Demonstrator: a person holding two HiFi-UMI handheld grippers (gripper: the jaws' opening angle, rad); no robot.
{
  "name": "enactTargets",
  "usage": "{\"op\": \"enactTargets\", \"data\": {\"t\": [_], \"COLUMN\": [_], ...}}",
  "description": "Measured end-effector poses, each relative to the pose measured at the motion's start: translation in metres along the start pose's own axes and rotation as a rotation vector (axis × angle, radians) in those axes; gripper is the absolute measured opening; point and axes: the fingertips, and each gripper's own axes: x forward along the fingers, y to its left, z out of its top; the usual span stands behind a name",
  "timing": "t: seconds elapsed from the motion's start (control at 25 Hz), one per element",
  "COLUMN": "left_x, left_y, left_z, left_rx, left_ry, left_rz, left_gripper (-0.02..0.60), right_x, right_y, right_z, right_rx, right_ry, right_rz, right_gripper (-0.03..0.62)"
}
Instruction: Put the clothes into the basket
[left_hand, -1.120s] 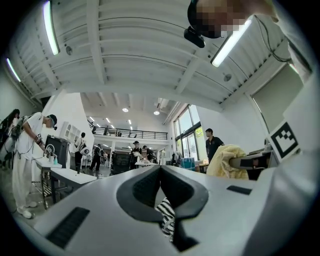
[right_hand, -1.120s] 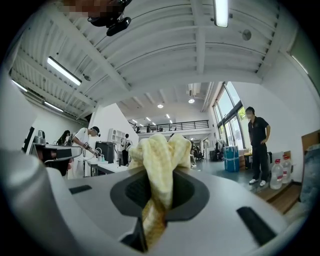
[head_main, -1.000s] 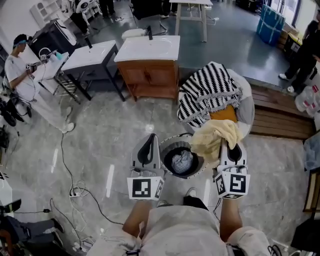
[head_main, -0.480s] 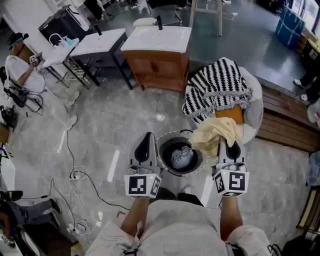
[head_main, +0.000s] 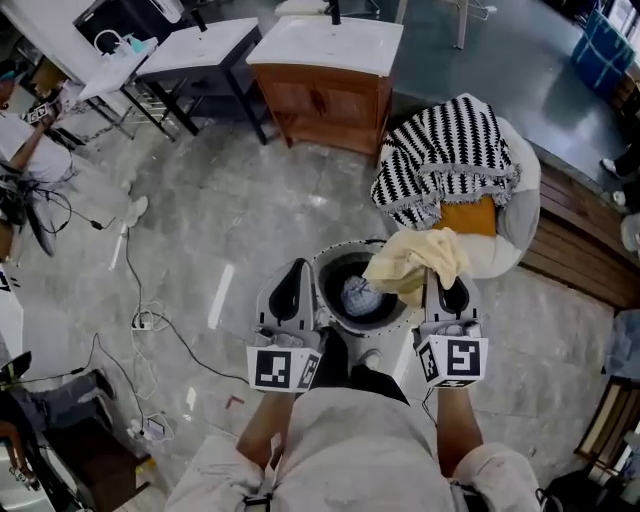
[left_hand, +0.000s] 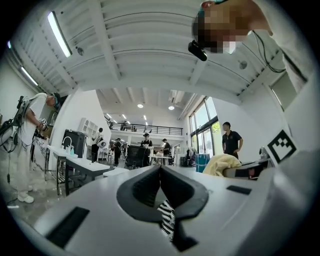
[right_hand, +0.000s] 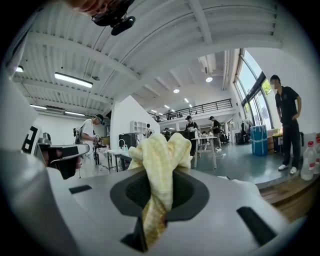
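My right gripper (head_main: 452, 288) is shut on a pale yellow cloth (head_main: 415, 262), which bunches out of its jaws (right_hand: 159, 150) and hangs over the right rim of the round basket (head_main: 340, 254). A grey-blue garment (head_main: 358, 297) lies in the basket. To the basket's left, my left gripper (head_main: 293, 272) is level with its jaws shut on nothing (left_hand: 160, 172). A black-and-white striped cloth (head_main: 445, 150) and an orange piece (head_main: 470, 215) lie on the white beanbag seat (head_main: 520, 200) behind the basket. The yellow cloth (left_hand: 220, 164) also shows in the left gripper view.
A wooden vanity with a white sink (head_main: 330, 60) and a grey table (head_main: 190, 55) stand at the back. Cables (head_main: 150, 320) trail over the marble floor at left. A wooden platform (head_main: 580, 240) runs along the right. A person (head_main: 20, 150) is at the far left.
Both grippers have sunk toward the basket. The yellow cloth has moved left with the right gripper and now overhangs the basket's right rim.
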Motion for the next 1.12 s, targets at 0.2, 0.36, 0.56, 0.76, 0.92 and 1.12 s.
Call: {"op": "enactTargets", "data": {"t": [0.2, 0.36, 0.56, 0.76, 0.92, 1.12], "left_x": [0.001, 0.007, 0.010, 0.009, 0.009, 0.007], "left_y": [0.032, 0.061, 0.104, 0.137, 0.153, 0.177], "left_z": [-0.022, -0.048, -0.087, -0.128, -0.151, -0.175], "left_rx": [0.002, -0.046, -0.078, -0.110, -0.116, -0.121], "left_ry": [0.031, 0.043, 0.085, 0.151, 0.185, 0.236], "left_rz": [0.012, 0.023, 0.053, 0.074, 0.063, 0.074], "left_gripper": [0.005, 0.005, 0.005, 0.005, 0.005, 0.005], "right_x": [0.029, 0.056, 0.090, 0.115, 0.136, 0.155], "right_y": [0.032, 0.051, 0.085, 0.107, 0.122, 0.143], "right_z": [-0.045, -0.094, -0.172, -0.256, -0.321, -0.398], "right_rx": [-0.018, -0.025, -0.045, -0.033, -0.053, -0.085], "right_ry": [0.089, 0.179, 0.306, 0.457, 0.580, 0.752], "right_rz": [0.051, 0.073, 0.120, 0.150, 0.174, 0.214], "right_gripper": [0.038, 0.038, 0.038, 0.038, 0.038, 0.038]}}
